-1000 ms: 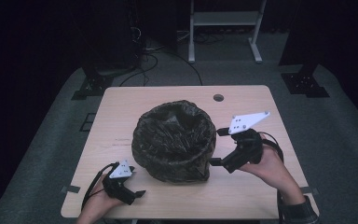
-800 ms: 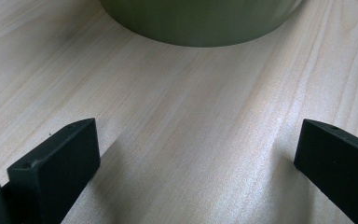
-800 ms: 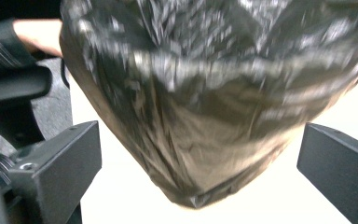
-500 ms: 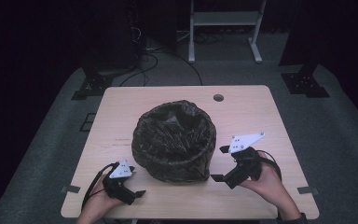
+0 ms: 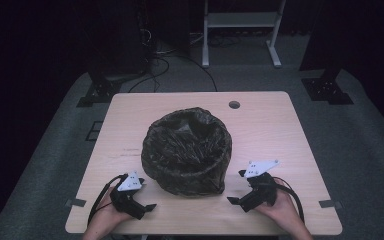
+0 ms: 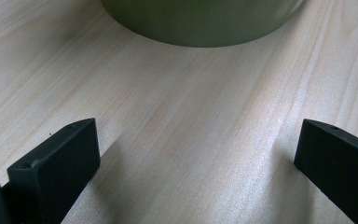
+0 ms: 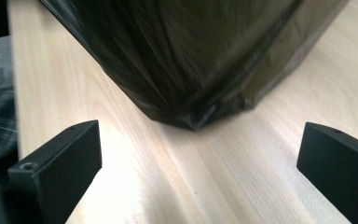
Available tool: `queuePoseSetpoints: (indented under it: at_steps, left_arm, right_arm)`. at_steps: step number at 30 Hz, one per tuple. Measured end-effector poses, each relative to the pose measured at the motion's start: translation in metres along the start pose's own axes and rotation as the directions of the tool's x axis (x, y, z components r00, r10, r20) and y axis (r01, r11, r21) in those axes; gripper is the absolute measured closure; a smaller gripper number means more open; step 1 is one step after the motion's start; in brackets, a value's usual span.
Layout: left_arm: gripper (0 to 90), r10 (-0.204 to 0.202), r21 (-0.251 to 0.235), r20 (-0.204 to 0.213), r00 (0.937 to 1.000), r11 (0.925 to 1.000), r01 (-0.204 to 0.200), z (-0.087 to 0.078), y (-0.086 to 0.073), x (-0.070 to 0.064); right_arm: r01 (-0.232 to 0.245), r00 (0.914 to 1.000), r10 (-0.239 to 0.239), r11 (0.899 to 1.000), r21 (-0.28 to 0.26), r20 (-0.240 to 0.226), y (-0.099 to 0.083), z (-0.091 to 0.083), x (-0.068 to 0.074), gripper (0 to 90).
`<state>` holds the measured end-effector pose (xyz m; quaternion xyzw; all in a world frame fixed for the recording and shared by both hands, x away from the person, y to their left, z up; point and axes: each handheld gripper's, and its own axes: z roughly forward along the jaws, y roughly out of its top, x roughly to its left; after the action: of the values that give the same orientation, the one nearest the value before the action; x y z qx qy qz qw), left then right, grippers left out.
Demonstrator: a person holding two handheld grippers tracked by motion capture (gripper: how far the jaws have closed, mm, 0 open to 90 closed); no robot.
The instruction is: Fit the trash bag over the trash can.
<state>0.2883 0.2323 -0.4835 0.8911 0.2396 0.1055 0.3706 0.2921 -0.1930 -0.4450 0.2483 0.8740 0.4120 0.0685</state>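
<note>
Since a second ago my right tongs (image 5: 240,192) have dropped beside the bagged bin (image 5: 186,150) at mid-desk (image 5: 280,125); left tongs (image 5: 145,200) rest opposite. Both gape wide, empty; the bin sits between them, equally near.

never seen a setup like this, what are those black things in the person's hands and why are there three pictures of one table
There is no robot here. A person holds a hand tool in each hand, a gripper with two black jaws that open and close. The high view looks down from above: the left gripper and right gripper rest low near the front edge of the wooden table, one on each side of a round bin lined with a black plastic bag. The other two pictures come from small cameras riding on the grippers, looking along their jaws. The left gripper view shows the bin's greenish base, the right gripper view the crinkled bag. Both pairs of jaws stand wide apart and hold nothing.
</note>
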Motion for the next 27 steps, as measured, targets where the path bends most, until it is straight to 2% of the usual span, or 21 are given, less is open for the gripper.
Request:
queuePoseSetpoints:
  at_steps: [6,8,12,14,18,27]
  left_arm:
    - [0.0,0.0,0.0,0.0,1.0,1.0,0.0,0.0,0.0,0.0]
    - [0.0,0.0,0.0,0.0,1.0,1.0,0.0,0.0,0.0,0.0]
    - [0.0,0.0,0.0,0.0,1.0,1.0,0.0,0.0,0.0,0.0]
    - [0.0,0.0,0.0,0.0,1.0,1.0,0.0,0.0,0.0,0.0]
    - [0.0,-0.001,0.0,0.0,1.0,1.0,0.001,0.0,0.0,0.0]
    - [0.0,0.0,0.0,0.0,1.0,1.0,0.0,0.0,0.0,0.0]
  right_arm:
    - [-0.028,0.9993,0.028,1.0,0.005,0.025,-0.015,0.014,-0.005,0.0]
    - [-0.012,0.9987,0.011,1.0,0.022,0.049,-0.018,0.02,-0.006,0.0]
    - [-0.015,0.9989,0.013,0.999,0.049,0.046,-0.022,0.03,-0.008,0.0]
    - [0.002,0.9974,-0.006,0.998,0.063,0.071,-0.024,0.035,-0.006,0.0]
    - [0.026,0.9954,-0.032,0.997,0.071,0.09,-0.024,0.037,-0.003,0.0]
    - [0.021,0.9953,-0.028,0.997,0.071,0.093,-0.024,0.037,-0.003,0.0]
